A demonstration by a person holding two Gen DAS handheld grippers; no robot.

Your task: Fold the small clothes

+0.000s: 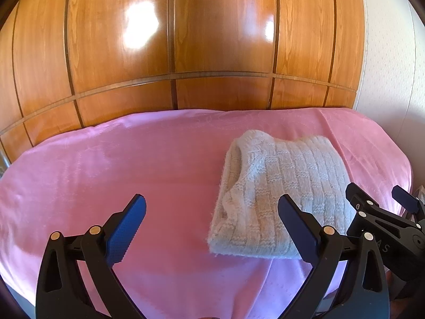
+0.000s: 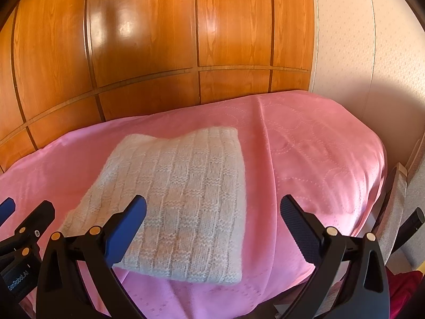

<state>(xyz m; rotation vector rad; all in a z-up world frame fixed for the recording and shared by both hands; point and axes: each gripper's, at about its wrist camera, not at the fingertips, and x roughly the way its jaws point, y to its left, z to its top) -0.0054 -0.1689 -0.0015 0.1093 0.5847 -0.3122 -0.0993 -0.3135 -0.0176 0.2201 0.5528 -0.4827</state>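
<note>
Two claws: both mine, both empty.
Left gripper (image 1: 212,223): my jaws spread wide, above the pink bedspread (image 1: 132,159).
Right gripper (image 2: 212,226): jaws likewise apart, holding nothing.
Knitted garment (image 2: 180,202): white, folded, lying flat on the bedspread before the wooden panelling (image 2: 148,40).

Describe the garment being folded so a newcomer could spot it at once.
A pink bedspread lies before a glossy wooden panelled wall. On it rests a folded white knit sweater, the only item there, with a woven-check texture.

Left hand-held gripper (image 1: 212,223) spread wide; right hand-held gripper (image 2: 212,226) likewise.
</note>
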